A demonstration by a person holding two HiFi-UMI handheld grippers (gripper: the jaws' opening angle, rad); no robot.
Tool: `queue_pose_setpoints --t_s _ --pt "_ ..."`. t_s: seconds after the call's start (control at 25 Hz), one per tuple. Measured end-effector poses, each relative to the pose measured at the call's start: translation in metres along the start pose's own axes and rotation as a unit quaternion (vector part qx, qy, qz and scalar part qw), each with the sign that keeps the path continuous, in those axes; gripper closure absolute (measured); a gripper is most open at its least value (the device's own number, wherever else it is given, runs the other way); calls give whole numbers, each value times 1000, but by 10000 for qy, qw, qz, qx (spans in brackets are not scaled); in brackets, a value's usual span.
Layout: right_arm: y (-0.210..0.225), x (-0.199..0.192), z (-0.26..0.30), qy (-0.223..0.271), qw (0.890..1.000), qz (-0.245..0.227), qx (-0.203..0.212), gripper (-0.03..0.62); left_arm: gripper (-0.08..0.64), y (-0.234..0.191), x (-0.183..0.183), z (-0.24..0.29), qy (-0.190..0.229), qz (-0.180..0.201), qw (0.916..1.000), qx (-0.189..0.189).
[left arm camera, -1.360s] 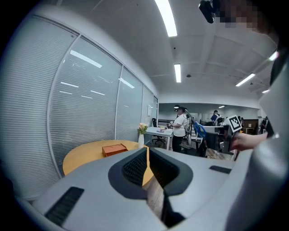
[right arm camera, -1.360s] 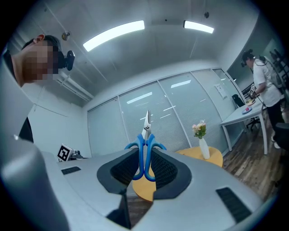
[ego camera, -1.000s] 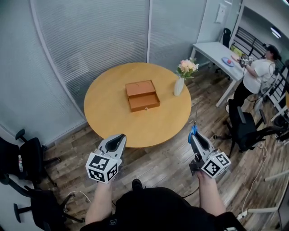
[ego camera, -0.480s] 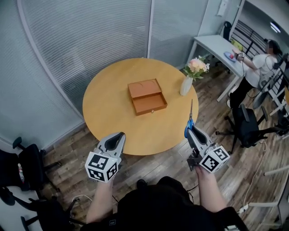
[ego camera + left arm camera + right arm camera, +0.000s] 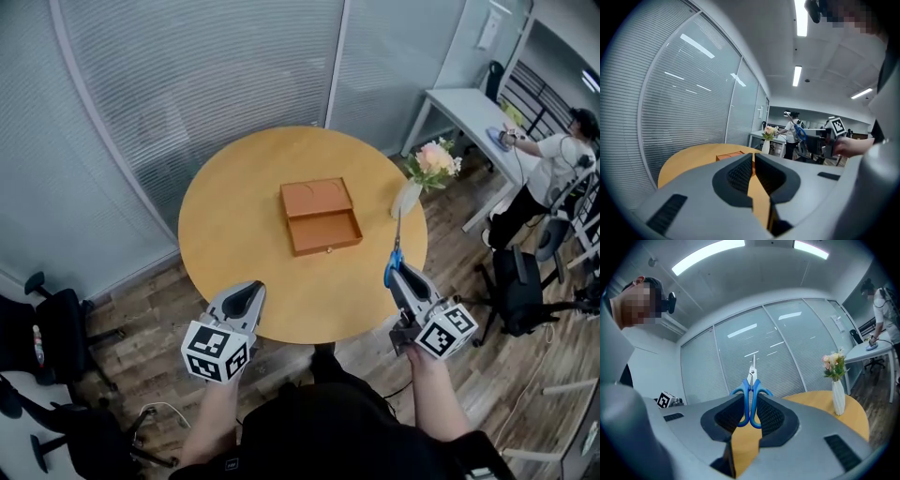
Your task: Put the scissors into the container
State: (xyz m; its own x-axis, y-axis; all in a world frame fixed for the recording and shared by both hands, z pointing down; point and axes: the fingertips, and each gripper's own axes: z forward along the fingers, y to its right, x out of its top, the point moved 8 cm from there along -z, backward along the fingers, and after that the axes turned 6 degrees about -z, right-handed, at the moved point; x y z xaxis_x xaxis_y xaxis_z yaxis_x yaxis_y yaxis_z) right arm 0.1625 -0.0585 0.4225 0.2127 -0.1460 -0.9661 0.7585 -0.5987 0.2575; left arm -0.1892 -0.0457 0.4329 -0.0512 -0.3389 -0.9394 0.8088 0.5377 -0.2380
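Slatted glass walls (image 5: pixel 206 75) and a wood floor (image 5: pixel 141 309) surround a round wooden table (image 5: pixel 234 225); near the table's middle lies the container (image 5: pixel 322 217), an orange-brown box lying open, its lid folded flat behind the shallow tray; the tray shows only its own bare floor. Near the table's right edge a white vase (image 5: pixel 407 197) holds pink and cream flowers (image 5: pixel 434 159).

At the near right rim of the table, the right tongs (image 5: pixel 394 274) are clamped on the scissors (image 5: pixel 397 246); the right gripper view shows both blue handle loops pinched between the ribbed pads, the closed metal blades pointing straight out past the tips. So the scissors are in the air in the person's right hand, well apart from the container and to its right.

The left tongs (image 5: pixel 252 288) hang over the table's near left rim; their jaws are drawn narrow, almost meeting, with nothing between them.

Dark office chairs (image 5: pixel 42 323) stand at the far left; at the right, another person (image 5: pixel 562 164) stands by a white desk (image 5: pixel 464 103).
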Motion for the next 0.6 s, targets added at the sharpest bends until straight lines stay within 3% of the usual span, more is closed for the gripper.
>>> queue_pose_setpoints --t_s 0.32,0.6 --pt "62 15 80 -28 9980 76 631 494 534 -20 32 65 41 -66 9995 320" --pt "125 17 114 -286 9947 220 965 494 534 -28 63 127 9 37 9980 637"
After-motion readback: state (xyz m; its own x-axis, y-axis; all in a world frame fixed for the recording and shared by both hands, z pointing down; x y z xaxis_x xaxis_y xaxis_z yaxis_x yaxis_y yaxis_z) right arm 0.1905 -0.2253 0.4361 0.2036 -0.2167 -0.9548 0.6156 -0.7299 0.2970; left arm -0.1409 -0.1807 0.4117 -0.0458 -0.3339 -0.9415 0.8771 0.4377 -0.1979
